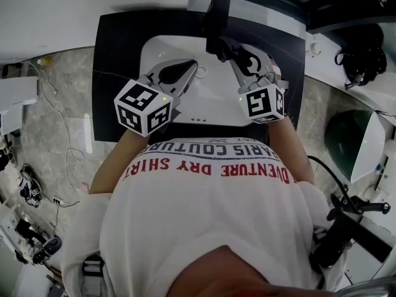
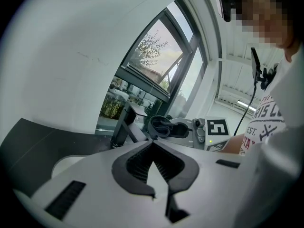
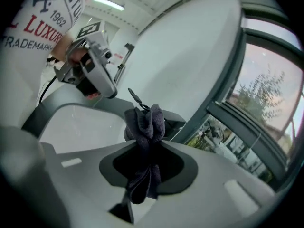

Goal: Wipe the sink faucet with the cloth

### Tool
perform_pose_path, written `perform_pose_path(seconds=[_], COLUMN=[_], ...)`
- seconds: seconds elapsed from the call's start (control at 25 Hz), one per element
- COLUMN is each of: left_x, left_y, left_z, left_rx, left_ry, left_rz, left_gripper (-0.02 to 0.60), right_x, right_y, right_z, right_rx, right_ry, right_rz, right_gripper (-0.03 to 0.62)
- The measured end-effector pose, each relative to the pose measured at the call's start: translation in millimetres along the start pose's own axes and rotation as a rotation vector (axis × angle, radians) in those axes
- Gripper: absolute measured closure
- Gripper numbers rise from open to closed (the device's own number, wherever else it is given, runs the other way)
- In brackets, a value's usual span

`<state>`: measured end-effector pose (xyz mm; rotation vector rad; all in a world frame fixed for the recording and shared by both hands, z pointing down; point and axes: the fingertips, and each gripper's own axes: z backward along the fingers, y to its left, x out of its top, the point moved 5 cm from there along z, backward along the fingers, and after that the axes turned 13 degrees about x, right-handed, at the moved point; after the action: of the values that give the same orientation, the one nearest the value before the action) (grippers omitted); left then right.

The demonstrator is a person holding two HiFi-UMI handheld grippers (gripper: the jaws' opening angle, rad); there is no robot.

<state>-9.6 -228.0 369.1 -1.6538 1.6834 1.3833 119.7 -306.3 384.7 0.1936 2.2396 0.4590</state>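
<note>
A black faucet [image 1: 218,10] stands at the back rim of the white sink [image 1: 162,47]. My right gripper [image 1: 225,47] is shut on a dark grey cloth [image 1: 218,48], held just in front of the faucet's lower part. In the right gripper view the bunched cloth [image 3: 145,125] sticks up between the jaws of the right gripper [image 3: 147,140] and hides most of the faucet [image 3: 175,119]. My left gripper [image 1: 193,64] hovers over the basin's left side, shut on nothing. In its own view the left gripper [image 2: 153,143] points towards the faucet [image 2: 122,127] and the cloth [image 2: 161,126].
The sink sits in a black countertop [image 1: 117,42] against a white wall, with a window [image 2: 156,56] behind the faucet. The person's torso in a white printed shirt [image 1: 210,190] presses close to the sink's front edge. Cables and gear lie on the floor at left [image 1: 37,184].
</note>
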Motion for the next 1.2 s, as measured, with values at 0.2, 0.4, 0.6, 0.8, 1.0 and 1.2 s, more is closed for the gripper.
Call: perform_pose_path(seconds=[0.2, 0.4, 0.6, 0.8, 1.0, 1.2], left_x=[-6, -13, -23, -27, -32, -36], left_y=[3, 9, 17, 21, 21, 22], left_z=[-5, -16, -22, -25, -22, -21], left_rx=[0.014, 0.022, 0.034, 0.040, 0.042, 0.041], left_ry=[0.020, 0.052, 0.077, 0.088, 0.096, 0.100], left_rz=[0.007, 0.017, 0.028, 0.019, 0.001, 0.003], left_gripper=[0.581, 0.581, 0.581, 0.581, 0.581, 0.581], right_x=[-39, -74, -84, -83, -76, -81], right_y=[-9, -20, -23, -28, -31, -31], right_z=[-6, -32, -58, -81, -93, -96], right_rx=[-0.001, -0.009, 0.027, 0.103, 0.173, 0.257], right_ry=[-0.172, -0.263, -0.404, -0.645, -0.799, -0.924], right_rz=[-0.416, -0.707, -0.924, -1.211, -1.401, -1.541], right_gripper=[0.517, 0.517, 0.517, 0.517, 0.517, 0.517])
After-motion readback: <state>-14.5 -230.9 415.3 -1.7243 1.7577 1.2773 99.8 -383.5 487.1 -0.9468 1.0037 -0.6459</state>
